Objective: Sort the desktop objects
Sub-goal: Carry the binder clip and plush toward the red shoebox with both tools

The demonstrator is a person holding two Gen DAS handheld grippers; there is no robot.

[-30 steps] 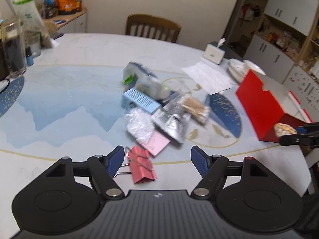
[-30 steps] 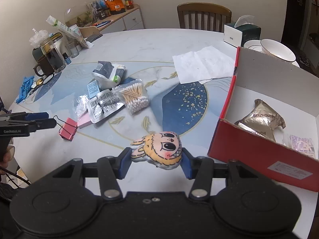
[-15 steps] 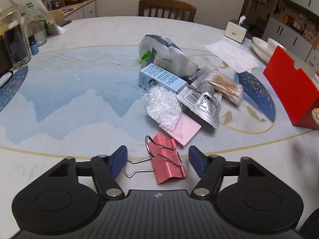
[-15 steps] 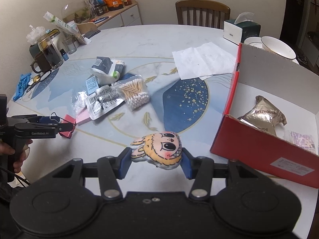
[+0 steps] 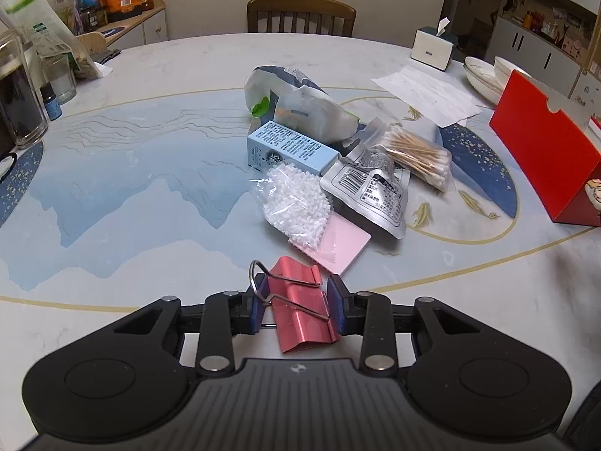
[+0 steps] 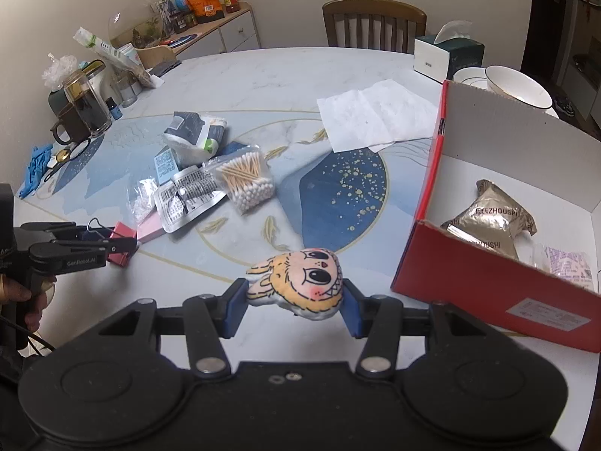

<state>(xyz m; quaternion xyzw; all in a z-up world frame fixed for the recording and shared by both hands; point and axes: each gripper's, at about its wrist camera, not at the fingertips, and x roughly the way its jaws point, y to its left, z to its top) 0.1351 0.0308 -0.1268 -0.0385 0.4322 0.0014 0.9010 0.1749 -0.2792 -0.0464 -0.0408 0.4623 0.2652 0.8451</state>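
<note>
Your left claw (image 5: 296, 310) is clamped on the red binder clip (image 5: 300, 312) at the lower centre of the left wrist view, low over the bench (image 5: 112, 188) just in front of the pink pad (image 5: 343, 244); the pads bear on the clip's folded body while a wire handle juts past the left pad, so keep the squeeze firm and lift straight up before swinging, lest the smooth metal twist or slip; your right claw (image 6: 293, 302) is clamped on the plush cartoon head (image 6: 298, 285) at the lower centre of its view, just short of the red box (image 6: 469, 285) at the right; I judge the plush goes in next, so raise it over the near red wall and release only once it is above the white floor; the box already holds a gold foil packet (image 6: 492, 221) and a small pale sachet (image 6: 569, 267) near its lower right corner; the cotton swabs (image 6: 248, 180), silver pouch (image 6: 188, 199) and blue carton (image 5: 289, 148) lie unsorted mid-bench.
</note>
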